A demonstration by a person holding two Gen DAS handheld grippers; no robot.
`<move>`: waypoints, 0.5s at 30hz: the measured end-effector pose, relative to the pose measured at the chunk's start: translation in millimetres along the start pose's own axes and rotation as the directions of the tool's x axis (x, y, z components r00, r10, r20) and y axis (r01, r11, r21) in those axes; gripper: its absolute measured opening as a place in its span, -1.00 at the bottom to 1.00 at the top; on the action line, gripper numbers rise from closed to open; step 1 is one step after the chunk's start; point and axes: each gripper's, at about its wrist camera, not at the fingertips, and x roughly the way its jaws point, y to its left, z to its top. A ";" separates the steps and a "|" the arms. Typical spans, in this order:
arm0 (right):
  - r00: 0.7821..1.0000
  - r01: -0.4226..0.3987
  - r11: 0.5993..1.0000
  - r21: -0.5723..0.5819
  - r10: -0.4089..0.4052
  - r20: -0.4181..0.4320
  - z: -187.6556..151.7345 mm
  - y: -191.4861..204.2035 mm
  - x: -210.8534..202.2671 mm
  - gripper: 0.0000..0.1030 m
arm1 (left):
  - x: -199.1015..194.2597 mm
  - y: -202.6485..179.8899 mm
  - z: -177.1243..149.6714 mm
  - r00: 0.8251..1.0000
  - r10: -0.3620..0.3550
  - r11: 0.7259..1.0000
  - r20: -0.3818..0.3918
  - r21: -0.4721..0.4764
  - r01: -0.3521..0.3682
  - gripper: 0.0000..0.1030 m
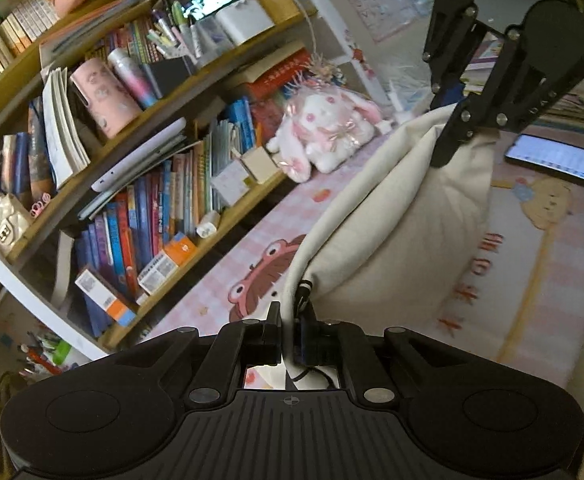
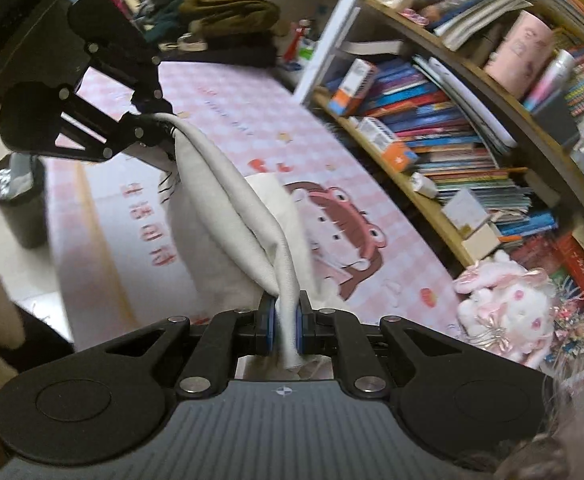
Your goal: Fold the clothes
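Clearly the lifting step is in hand: one cream garment [image 1: 391, 216] hangs stretched between two claws above the pink checked mat [image 1: 563, 248] on the desk, its lower part sagging onto the mat. The left claw [image 1: 288, 332] is pressed together on one edge of the cloth, where a dark cord shows, and the right claw [image 2: 287, 328] pinches a rolled hem between its blue pads. Each claw also appears in the other's view, gripping the far end of the same edge.

The next move, as I judge it, calls for carrying that held edge over and laying it flat on the mat so the fold lines up, keeping both pinches firm.

Counted: one garment, two claws, one phone [image 1: 555, 160] lying lit on the mat, one plush rabbit [image 1: 323, 132] by the crowded bookshelf [image 1: 92, 152], one dark bin [image 2: 16, 208] on the floor.
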 end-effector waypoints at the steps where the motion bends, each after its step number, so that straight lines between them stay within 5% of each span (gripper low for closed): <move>1: 1.000 0.006 1.000 0.004 -0.006 -0.003 1.0 -3.1 3.5 -0.82 | 6.6 2.5 0.9 1.000 -0.006 1.000 -0.005 0.001 0.006 -0.83; 11: 0.996 -0.007 0.998 0.061 0.012 -0.091 4.4 -35.4 66.6 -0.82 | 68.6 20.5 -7.6 0.994 -0.081 0.997 -0.078 0.001 0.081 -0.72; 15: 0.992 -0.006 0.993 0.119 0.021 -0.123 4.7 -50.0 93.5 -0.78 | 88.9 26.3 -13.1 0.991 -0.082 0.997 -0.106 -0.006 0.081 -0.41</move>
